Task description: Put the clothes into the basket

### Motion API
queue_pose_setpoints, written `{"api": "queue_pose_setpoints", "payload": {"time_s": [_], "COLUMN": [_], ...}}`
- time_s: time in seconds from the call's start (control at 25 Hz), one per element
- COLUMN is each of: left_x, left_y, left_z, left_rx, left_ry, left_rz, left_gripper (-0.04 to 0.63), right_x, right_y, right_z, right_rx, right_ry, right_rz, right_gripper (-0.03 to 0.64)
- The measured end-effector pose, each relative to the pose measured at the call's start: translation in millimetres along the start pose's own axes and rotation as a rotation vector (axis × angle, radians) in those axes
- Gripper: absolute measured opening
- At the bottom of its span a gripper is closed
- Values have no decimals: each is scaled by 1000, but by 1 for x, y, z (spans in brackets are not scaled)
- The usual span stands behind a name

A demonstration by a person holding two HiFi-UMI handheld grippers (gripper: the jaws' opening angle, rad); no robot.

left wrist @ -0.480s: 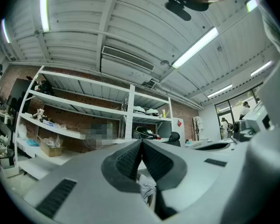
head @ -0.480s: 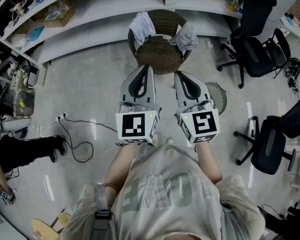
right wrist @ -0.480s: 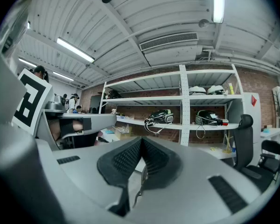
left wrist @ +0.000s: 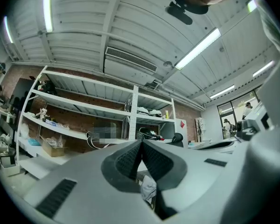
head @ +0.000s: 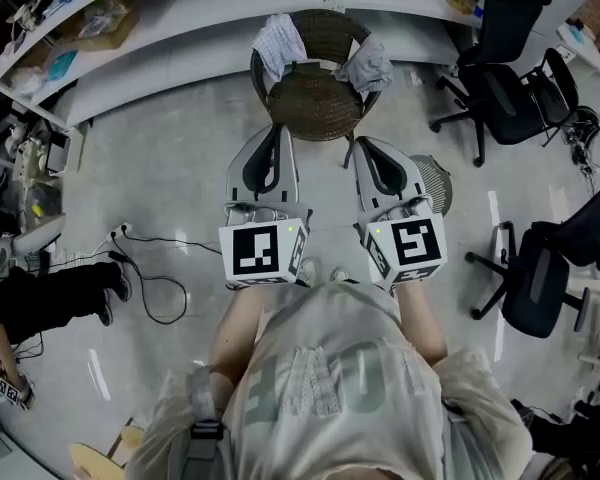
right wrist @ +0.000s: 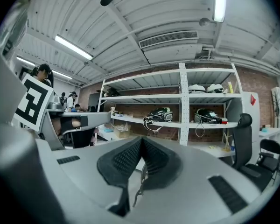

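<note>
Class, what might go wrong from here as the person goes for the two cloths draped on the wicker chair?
Both the left tool and right tool are shut and empty; arriving so, they may shove the white cloth or grey cloth off the wicker chair. A draped cloth may snag on the weave. The floor cable could trip the person.

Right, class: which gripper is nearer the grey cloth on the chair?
Right. The right gripper points almost straight at the grey cloth; the left gripper is further left, facing the white cloth.
</note>
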State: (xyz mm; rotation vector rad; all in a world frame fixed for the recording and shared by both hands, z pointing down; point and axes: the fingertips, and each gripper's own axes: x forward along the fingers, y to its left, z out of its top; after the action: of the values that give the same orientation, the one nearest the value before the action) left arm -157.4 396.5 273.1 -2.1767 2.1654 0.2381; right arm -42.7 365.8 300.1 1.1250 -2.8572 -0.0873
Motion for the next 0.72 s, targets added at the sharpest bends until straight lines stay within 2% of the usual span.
{"api": "queue_pose_setpoints", "payload": {"time_s": [0.12,0.32,0.52,0.72], "left_x": [-1,10,36,82], "left_y": [15,29,36,28], "left_z": [2,-1,-24,-28], "left_rx": [-9,10,29,52], "left_ry": [-12,-24,-4,-44], "left_rz": [0,-33,-53,-87], "left_gripper": [17,17,17,17], "right_x": [5,11,14,54], "right_y": [4,-7,-33,-68], "right_z": [0,-4,-18,-24], "right_rx": [3,13,25,1], "right_ry": [-8,-11,-7,-43], "right_rz": [-6,-81,-129,-135], "right_gripper": [20,21,21,21]}}
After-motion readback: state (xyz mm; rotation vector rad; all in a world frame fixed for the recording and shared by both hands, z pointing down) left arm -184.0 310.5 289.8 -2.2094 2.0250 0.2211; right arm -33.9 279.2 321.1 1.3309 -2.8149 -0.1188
